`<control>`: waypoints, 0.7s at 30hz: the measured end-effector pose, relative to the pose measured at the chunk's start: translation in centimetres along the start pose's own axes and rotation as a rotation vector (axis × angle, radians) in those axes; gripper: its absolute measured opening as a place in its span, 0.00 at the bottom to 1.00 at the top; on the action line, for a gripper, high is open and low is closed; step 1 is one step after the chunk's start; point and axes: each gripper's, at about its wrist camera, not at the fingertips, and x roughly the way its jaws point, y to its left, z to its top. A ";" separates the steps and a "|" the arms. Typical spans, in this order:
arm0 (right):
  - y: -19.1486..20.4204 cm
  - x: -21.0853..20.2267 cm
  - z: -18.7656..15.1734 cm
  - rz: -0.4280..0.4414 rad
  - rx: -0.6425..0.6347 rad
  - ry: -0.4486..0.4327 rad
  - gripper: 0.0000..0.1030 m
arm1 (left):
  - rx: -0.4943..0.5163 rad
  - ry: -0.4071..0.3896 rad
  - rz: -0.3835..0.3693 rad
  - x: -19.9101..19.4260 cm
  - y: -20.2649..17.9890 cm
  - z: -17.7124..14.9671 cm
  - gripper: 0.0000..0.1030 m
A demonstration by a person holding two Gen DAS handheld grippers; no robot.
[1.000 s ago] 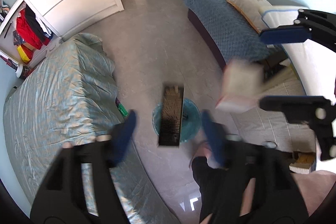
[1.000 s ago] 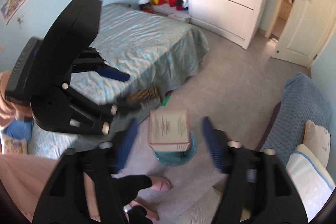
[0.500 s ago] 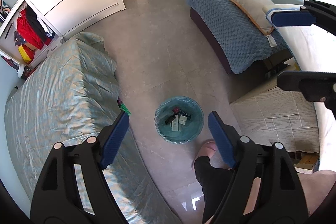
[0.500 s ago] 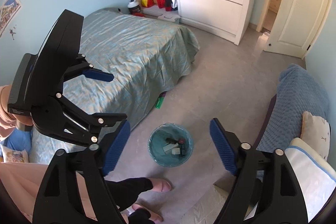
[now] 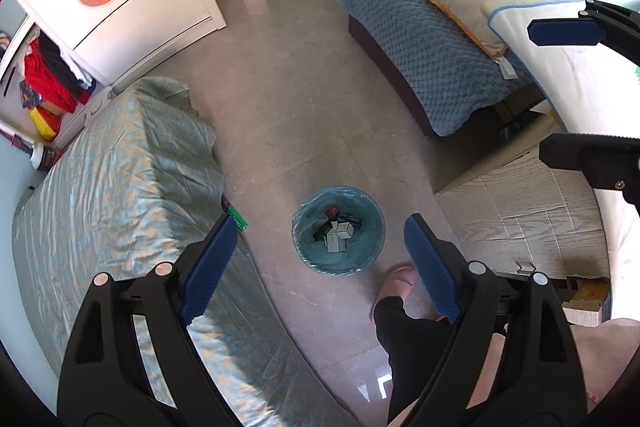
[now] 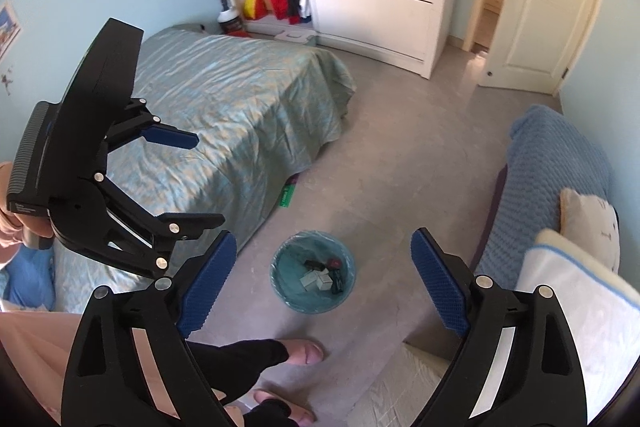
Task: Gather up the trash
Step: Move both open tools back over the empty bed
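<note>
A round teal trash bin (image 5: 338,259) with a plastic liner stands on the grey floor; in the right wrist view the bin (image 6: 313,301) is low in the middle. Several small boxes (image 5: 335,231) lie inside it, white, black and red; they also show in the right wrist view (image 6: 320,279). My left gripper (image 5: 320,263) is open and empty, high above the bin. My right gripper (image 6: 322,279) is open and empty, also above the bin. A green flat packet (image 5: 236,217) lies on the floor at the bed's edge, also in the right wrist view (image 6: 286,195).
A bed with a teal cover (image 5: 112,187) is left of the bin. A blue couch (image 5: 412,39) with pillows is at the right. A light wooden surface (image 5: 520,219) is nearby. The person's slippered feet (image 6: 300,353) stand beside the bin. A white wardrobe (image 6: 380,7) and door are at the far side.
One second ago a dark flat box and a white box were falling from the open grippers. They now lie in the bin, and both grippers have risen a little.
</note>
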 end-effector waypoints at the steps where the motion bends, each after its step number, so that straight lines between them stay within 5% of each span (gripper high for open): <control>1: -0.3 -0.3 -0.3 -0.009 0.014 -0.001 0.86 | 0.013 -0.003 -0.005 0.0 -0.3 0.2 0.84; 6: -1.5 -1.9 -2.1 -0.064 0.082 -0.014 0.87 | 0.090 -0.023 -0.024 -0.2 -2.5 1.1 0.93; 21: -4.5 -6.2 -8.6 -0.182 0.291 -0.023 0.92 | 0.249 -0.029 -0.080 -0.2 -9.7 4.2 0.93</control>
